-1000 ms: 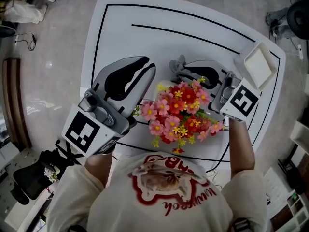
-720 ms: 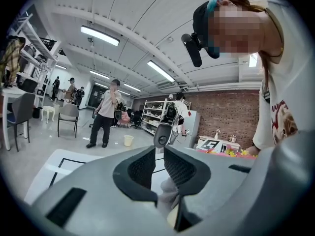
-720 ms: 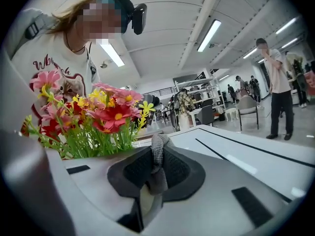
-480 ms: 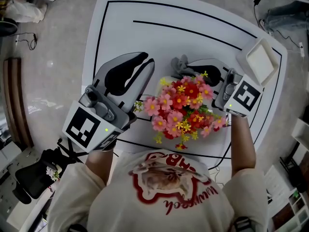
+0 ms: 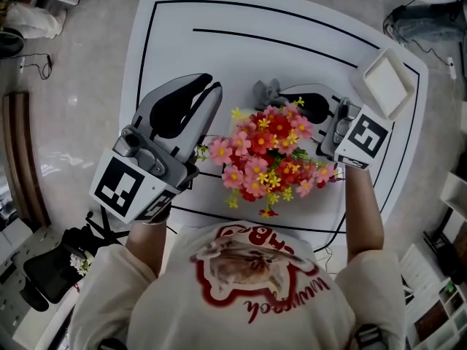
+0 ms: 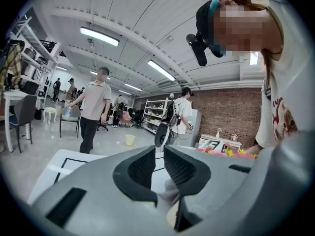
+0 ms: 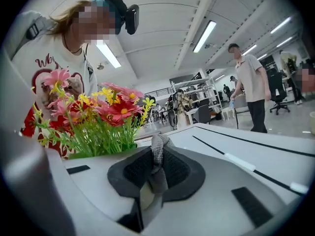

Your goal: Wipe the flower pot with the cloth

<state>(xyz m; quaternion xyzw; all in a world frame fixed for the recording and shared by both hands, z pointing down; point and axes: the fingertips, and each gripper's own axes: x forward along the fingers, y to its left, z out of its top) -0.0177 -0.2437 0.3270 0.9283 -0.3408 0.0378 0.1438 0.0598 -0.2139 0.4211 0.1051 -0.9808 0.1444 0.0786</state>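
Grey cloth (image 7: pixel 158 144), bunched, pinched upright in the right gripper (image 7: pixel 157 162); left gripper (image 6: pixel 160 154) drawn nearly closed, nothing discernibly held; both flank the flowers (image 5: pixel 266 155), cloth at their far side; flower pot beneath the flowers, hidden, on the table (image 5: pixel 175 42); blooms red, pink, yellow; wiping judged barely begun, contact unconfirmed; white tray (image 5: pixel 385 86) beyond the flowers, to their right.

Right hand-held gripper (image 7: pixel 156 157) clamped on grey cloth (image 7: pixel 159 142) — flowers (image 7: pixel 93 117) (pink, red) just left, white table (image 7: pixel 256 149) beyond.

Coarse-knit grey cloth (image 7: pixel 158 151), smooth white table (image 5: pixel 241 71), matt, textured black jaws.
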